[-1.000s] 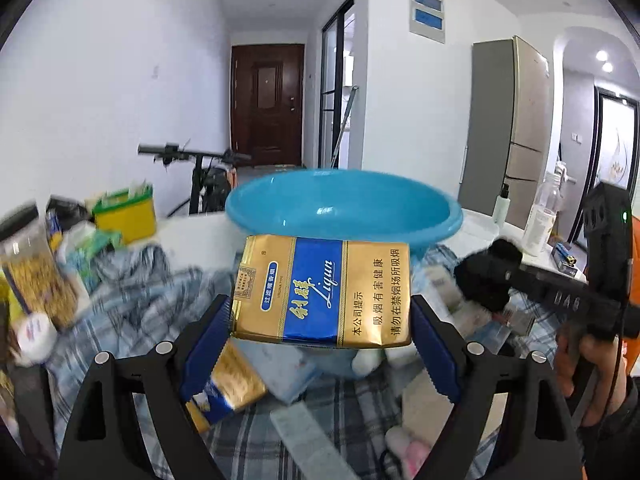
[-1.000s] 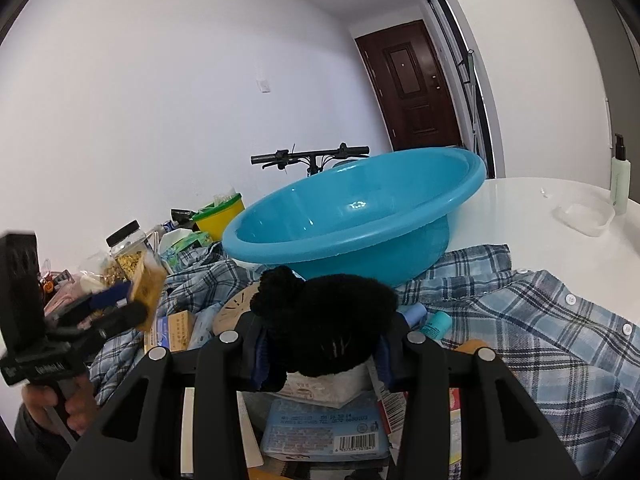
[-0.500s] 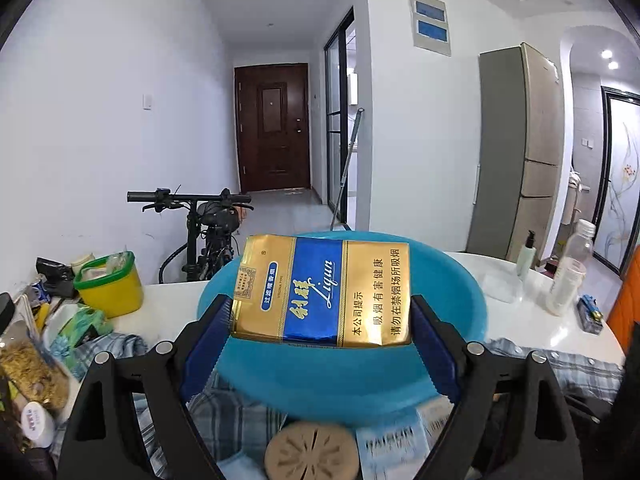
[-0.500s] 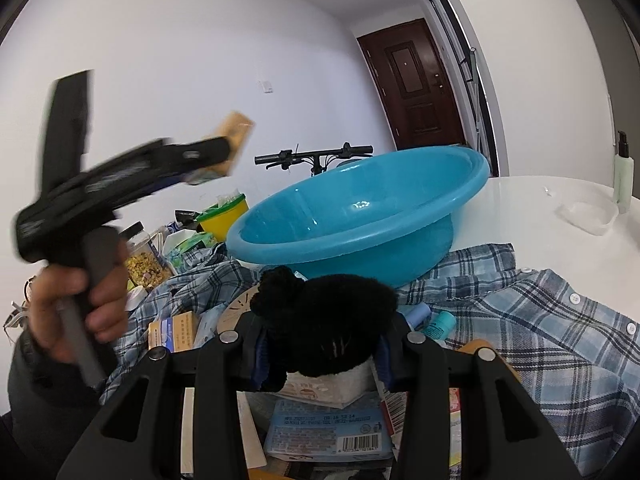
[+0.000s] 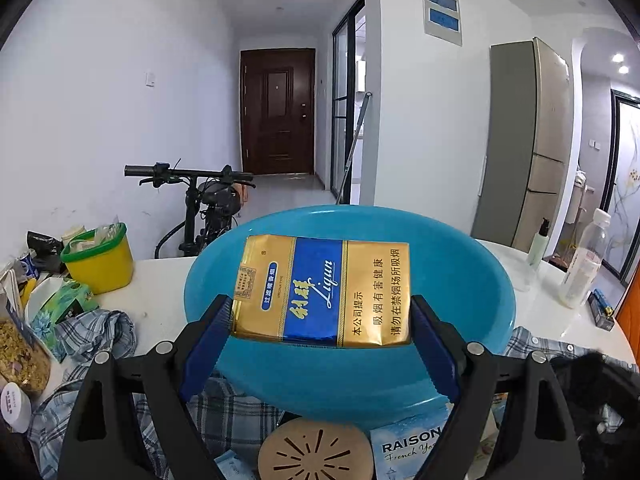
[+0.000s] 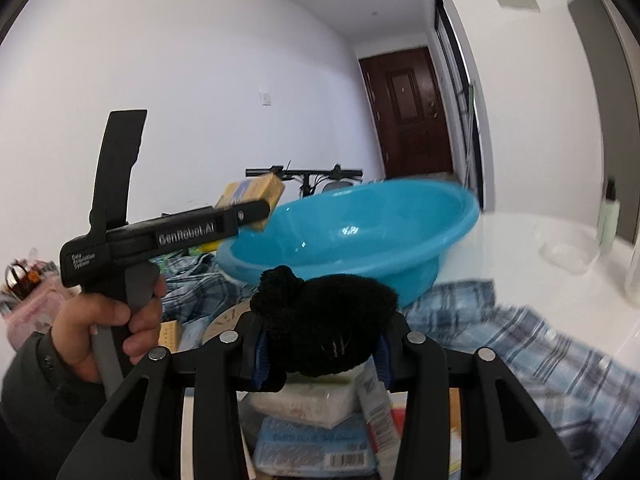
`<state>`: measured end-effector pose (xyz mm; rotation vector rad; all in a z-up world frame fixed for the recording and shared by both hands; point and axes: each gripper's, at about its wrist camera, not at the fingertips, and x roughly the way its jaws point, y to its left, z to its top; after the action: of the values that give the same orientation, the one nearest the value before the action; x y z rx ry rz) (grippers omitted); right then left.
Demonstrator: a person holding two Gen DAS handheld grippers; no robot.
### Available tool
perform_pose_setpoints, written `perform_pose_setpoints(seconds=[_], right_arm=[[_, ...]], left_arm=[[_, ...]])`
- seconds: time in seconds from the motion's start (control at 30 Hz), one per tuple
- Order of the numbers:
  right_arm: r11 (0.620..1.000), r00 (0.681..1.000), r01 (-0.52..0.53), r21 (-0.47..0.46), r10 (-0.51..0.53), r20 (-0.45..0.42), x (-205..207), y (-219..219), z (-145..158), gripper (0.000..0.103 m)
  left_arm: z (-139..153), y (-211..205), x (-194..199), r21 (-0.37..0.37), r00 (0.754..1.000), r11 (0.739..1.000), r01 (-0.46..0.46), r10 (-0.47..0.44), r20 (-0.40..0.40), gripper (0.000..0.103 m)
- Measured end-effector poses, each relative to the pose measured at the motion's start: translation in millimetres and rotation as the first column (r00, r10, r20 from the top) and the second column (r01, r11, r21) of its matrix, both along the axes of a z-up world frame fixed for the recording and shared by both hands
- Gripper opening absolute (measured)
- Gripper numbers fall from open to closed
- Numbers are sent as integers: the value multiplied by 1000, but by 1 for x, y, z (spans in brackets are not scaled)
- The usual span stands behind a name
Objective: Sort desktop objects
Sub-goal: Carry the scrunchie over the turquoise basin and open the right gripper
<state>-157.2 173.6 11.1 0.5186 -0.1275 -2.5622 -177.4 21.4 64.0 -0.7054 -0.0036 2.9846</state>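
Note:
My left gripper (image 5: 322, 330) is shut on a gold and blue cigarette pack (image 5: 324, 290) and holds it in the air over the near rim of a blue plastic basin (image 5: 460, 264). In the right wrist view the left gripper (image 6: 256, 206) and the pack (image 6: 250, 192) hang at the basin's (image 6: 360, 236) left rim. My right gripper (image 6: 322, 350) is shut on a black fuzzy plush item (image 6: 324, 320), held low in front of the basin above a pile of packets.
A plaid shirt (image 6: 520, 340) lies on the white table (image 5: 160, 276). A yellow tub (image 5: 100, 260), jars and snack packs stand at left. A round tan disc (image 5: 316, 452) and a RAISON box (image 5: 408, 440) lie below the basin. Bottles (image 5: 580, 260) stand at right.
My left gripper has risen and moved forward with the cigarette pack, from low over the clutter to above the basin's near rim. My right gripper has barely moved.

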Motion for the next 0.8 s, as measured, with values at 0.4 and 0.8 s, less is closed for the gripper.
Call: perform_pose_setpoints(seconds=[0.4, 0.8], right_arm=[[997, 997, 22, 78, -16, -76, -29, 4, 103, 41], [998, 998, -53, 37, 52, 20, -99, -25, 63, 41]], left_arm=[[5, 2, 12, 5, 1000, 1000, 9, -9, -19, 88], [5, -4, 9, 24, 1000, 1000, 5, -5, -28, 88]])
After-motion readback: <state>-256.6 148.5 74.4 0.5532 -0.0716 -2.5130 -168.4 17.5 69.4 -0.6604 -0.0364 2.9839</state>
